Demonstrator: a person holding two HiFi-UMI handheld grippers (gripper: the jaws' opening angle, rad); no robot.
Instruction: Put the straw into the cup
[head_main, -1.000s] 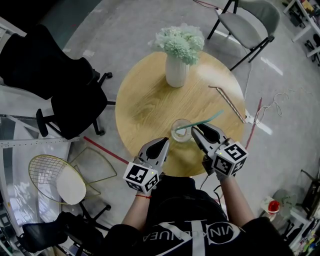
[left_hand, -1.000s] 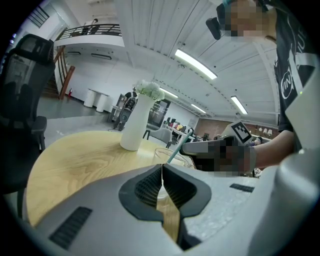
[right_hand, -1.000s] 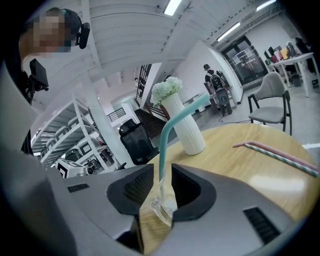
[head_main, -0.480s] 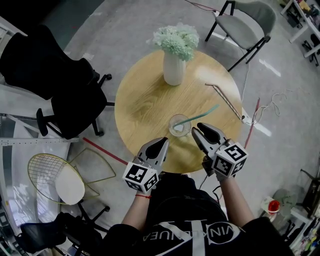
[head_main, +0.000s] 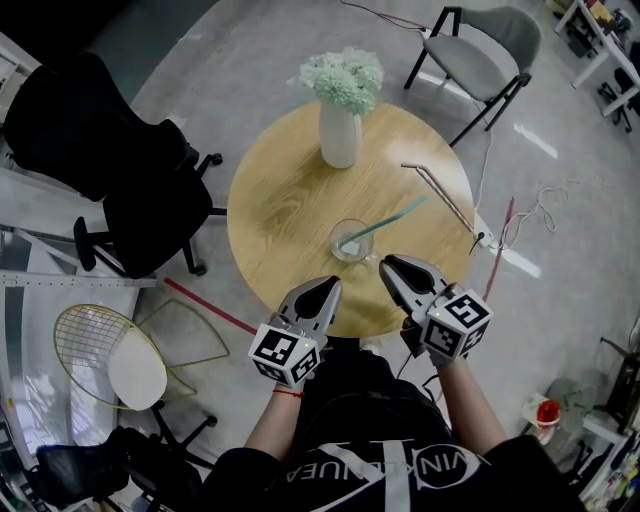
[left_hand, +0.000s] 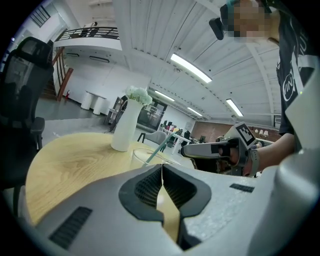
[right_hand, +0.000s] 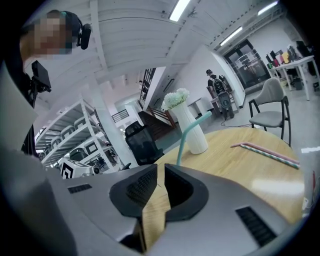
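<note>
A clear glass cup (head_main: 352, 240) stands near the front of the round wooden table (head_main: 275, 205). A teal straw (head_main: 386, 221) sits in it and leans out to the right. My right gripper (head_main: 387, 264) is shut and holds nothing, just right of and nearer than the cup. My left gripper (head_main: 328, 287) is shut and empty too, at the table's front edge left of the cup. In the left gripper view the cup (left_hand: 141, 156) and straw (left_hand: 161, 146) rise just beyond my closed jaws. In the right gripper view the straw (right_hand: 184, 136) stands above the jaws.
A white vase of pale flowers (head_main: 340, 120) stands at the table's back. Two more straws (head_main: 441, 192) lie at the right rim. Black office chairs (head_main: 110, 150) are at the left, a grey chair (head_main: 480, 50) behind, a wire chair (head_main: 115, 350) at the lower left.
My right gripper has drawn back a little from the cup, leaving the straw in it. The left gripper has hardly moved.
</note>
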